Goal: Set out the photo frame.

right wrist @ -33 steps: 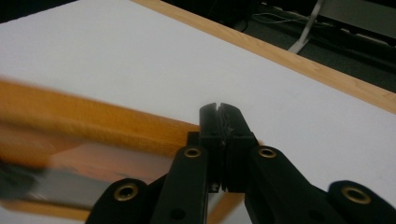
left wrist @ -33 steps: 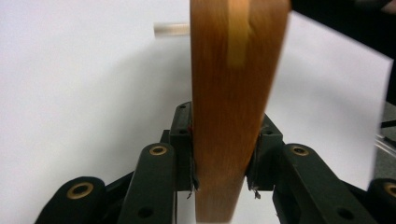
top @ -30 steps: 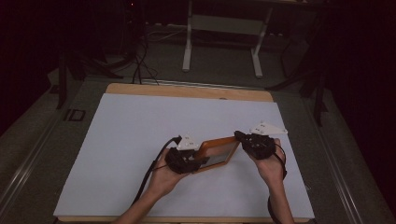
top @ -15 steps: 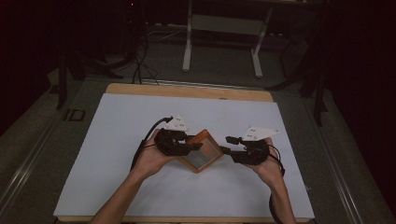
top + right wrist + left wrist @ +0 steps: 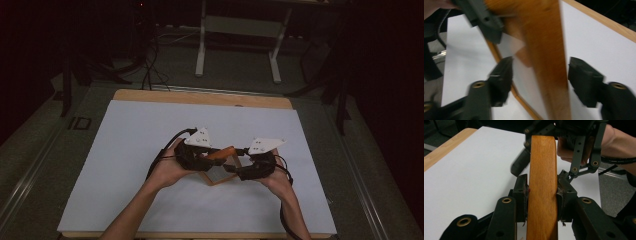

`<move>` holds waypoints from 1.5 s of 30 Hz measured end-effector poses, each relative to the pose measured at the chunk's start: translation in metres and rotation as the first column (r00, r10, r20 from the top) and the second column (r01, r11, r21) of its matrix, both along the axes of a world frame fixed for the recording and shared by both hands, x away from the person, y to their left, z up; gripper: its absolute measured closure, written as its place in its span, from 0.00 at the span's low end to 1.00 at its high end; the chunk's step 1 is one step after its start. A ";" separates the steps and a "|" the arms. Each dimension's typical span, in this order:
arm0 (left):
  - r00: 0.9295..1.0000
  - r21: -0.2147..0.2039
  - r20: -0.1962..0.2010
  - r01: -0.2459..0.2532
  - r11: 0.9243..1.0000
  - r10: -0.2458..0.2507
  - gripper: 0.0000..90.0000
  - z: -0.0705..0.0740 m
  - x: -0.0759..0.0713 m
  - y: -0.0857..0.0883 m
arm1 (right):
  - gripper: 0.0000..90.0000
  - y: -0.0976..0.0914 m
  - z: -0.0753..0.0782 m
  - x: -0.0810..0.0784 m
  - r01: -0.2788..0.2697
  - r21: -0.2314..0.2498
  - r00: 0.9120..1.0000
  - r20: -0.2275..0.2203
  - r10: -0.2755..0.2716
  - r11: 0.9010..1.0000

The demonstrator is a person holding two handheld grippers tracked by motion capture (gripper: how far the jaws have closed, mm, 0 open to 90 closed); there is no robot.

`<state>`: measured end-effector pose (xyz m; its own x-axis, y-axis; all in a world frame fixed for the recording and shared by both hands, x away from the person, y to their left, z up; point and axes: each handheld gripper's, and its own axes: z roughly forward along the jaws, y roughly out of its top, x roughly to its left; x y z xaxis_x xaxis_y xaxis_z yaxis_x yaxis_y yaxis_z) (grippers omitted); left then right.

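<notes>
Clearly, the wooden frame [image 5: 220, 167] is held tilted above the white mat [image 5: 125, 150], between both hands at the near middle. One frame bar is clamped by the left gripper [image 5: 541, 195], running lengthwise away between the jaws. The right gripper [image 5: 540, 82] has just been opening — its pads stand off the bar between them, released. No writing can be read on the frame; a mark at the mat's far left is illegible.

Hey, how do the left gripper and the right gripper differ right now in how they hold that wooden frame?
The left gripper is shut on the wooden frame, pads pressing both faces of its bar; the right gripper is open, its jaws having just been opening, with gaps beside the bar between them. The left gripper view is sharp; the right gripper view is blurred. Both straddle the same frame above the white table.
</notes>
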<state>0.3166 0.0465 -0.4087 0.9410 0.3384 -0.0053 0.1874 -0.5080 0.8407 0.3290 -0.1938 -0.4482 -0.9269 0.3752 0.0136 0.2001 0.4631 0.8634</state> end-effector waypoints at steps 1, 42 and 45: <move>1.000 -0.012 -0.018 -0.008 1.000 0.008 0.73 0.000 0.001 0.001 | 0.48 0.000 0.000 0.000 -0.007 -0.003 1.000 0.002 0.007 1.000; 0.970 -0.263 -0.141 -0.228 0.937 0.197 0.39 -0.055 -0.001 0.047 | 0.75 -0.010 0.001 -0.011 -0.004 -0.021 0.999 0.047 0.005 1.000; 0.969 -0.244 -0.153 -0.229 0.942 0.196 0.41 -0.065 -0.002 0.043 | 0.75 -0.012 -0.001 -0.010 -0.002 -0.015 0.999 0.044 0.003 1.000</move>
